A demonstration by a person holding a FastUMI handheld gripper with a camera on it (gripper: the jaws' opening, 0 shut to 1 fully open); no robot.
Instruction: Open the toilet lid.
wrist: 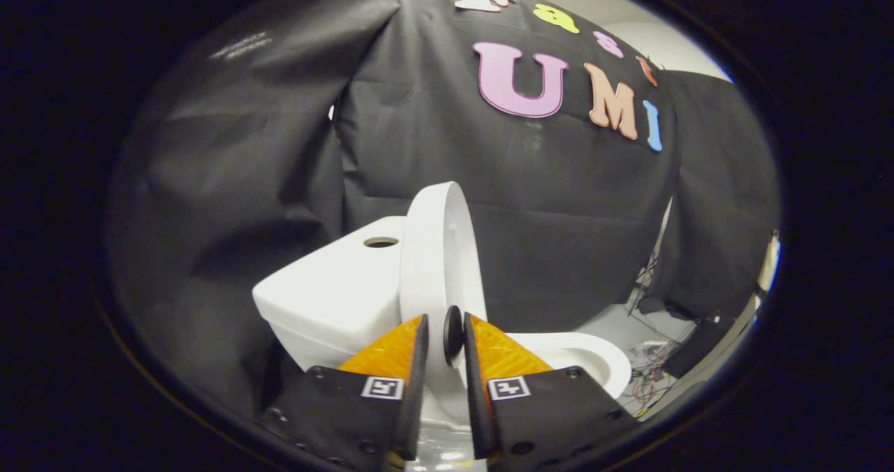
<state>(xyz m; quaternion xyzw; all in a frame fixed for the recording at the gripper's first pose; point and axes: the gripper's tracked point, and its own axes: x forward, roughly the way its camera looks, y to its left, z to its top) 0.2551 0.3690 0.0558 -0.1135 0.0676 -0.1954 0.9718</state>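
My fingers (445,339) pinch the glossy white toilet lid (440,262) at frame centre, upright, long axis vertical, against the tank (335,290).

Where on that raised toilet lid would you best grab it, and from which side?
Probably the thin rim of the toilet lid, pinched edge-on from the bowl side. It stands nearly upright against the tank, so only its front edge is free. The gripper has its fingers narrowly apart around that edge.

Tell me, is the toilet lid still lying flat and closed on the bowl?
No, the toilet lid stands raised beside the tank, with the gripper just below it.
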